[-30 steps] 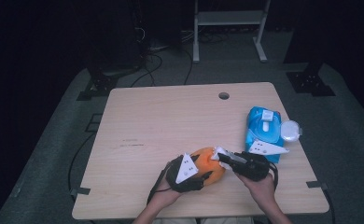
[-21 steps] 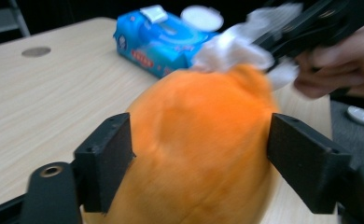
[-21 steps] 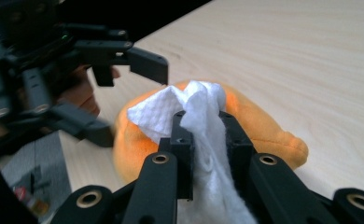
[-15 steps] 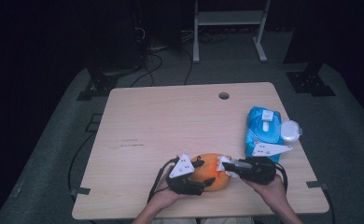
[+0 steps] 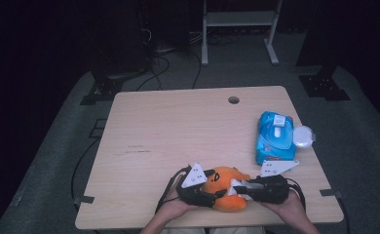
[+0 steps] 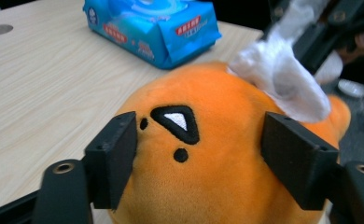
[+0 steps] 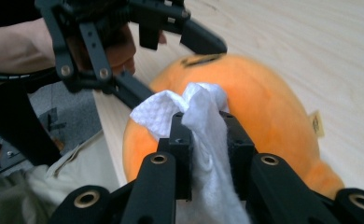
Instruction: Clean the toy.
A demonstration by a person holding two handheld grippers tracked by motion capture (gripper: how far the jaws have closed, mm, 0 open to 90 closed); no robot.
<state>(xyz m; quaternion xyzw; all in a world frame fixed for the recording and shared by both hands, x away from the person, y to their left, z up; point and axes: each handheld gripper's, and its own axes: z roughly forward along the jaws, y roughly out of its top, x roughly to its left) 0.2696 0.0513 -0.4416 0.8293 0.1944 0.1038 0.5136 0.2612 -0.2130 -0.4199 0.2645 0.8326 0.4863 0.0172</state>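
Observation:
An orange plush toy with a black-and-white embroidered mark lies near the table's front edge. My left gripper is shut on it, one jaw pressed into each side of the soft body. My right gripper comes in from the right, shut on a crumpled white wipe. The wipe rests against the top of the plush toy. In the left gripper view the wipe lies on the toy's far right side.
A blue pack of wet wipes lies at the table's right, its flap up. Beside it, at the right edge, sits a white round lid. A cable hole is near the far edge. The light wooden table lies open to the left.
Both grippers and the plush toy have shifted toward the front edge of the table and a little to the right. The wipe has stayed on the toy.

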